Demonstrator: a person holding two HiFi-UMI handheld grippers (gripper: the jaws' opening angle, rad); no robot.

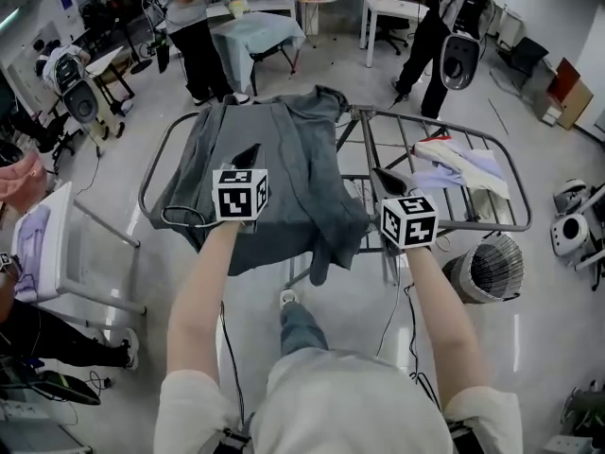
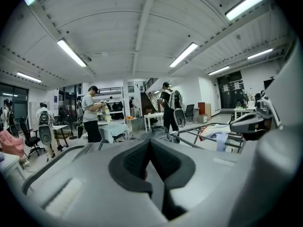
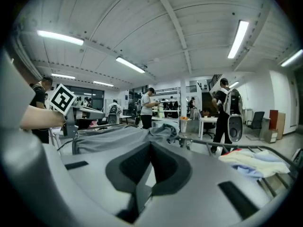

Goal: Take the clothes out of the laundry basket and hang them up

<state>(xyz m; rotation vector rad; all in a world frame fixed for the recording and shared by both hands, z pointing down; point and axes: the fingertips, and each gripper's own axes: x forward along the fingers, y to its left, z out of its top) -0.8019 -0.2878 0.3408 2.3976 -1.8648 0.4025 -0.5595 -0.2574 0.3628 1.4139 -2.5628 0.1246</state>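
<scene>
Fingers [image 2: 135, 162] of the left gripper [image 1: 248, 152] are pressed together with nothing between them, and the right gripper [image 1: 383, 174] shows the same in its own view: pads shut, no cloth caught. Both hang in the air just short of the near rail of the drying rack [image 1: 477, 223], touching nothing.

From the head view, 1 grey garment [image 1: 284, 173] lies draped over the left half of the rack, at 12 o'clock from the left gripper. It is spread across the rails, with its near hem and 1 sleeve hanging below the near edge. At 2 o'clock from the right gripper, a small heap of pale clothes [image 1: 463, 166] sits on the right end of the rack, bunched rather than spread out.

The laundry basket [image 1: 492, 269] stands on the floor at 4 o'clock, beside the rack's right corner. No cloth shows in the part of its inside that can be seen, though its bottom is not fully in view.

As a judgement, the task looks well along: the grey garment counts as hung. What seems left is spreading the pale heap over the free rails and checking the basket for any last piece.
</scene>
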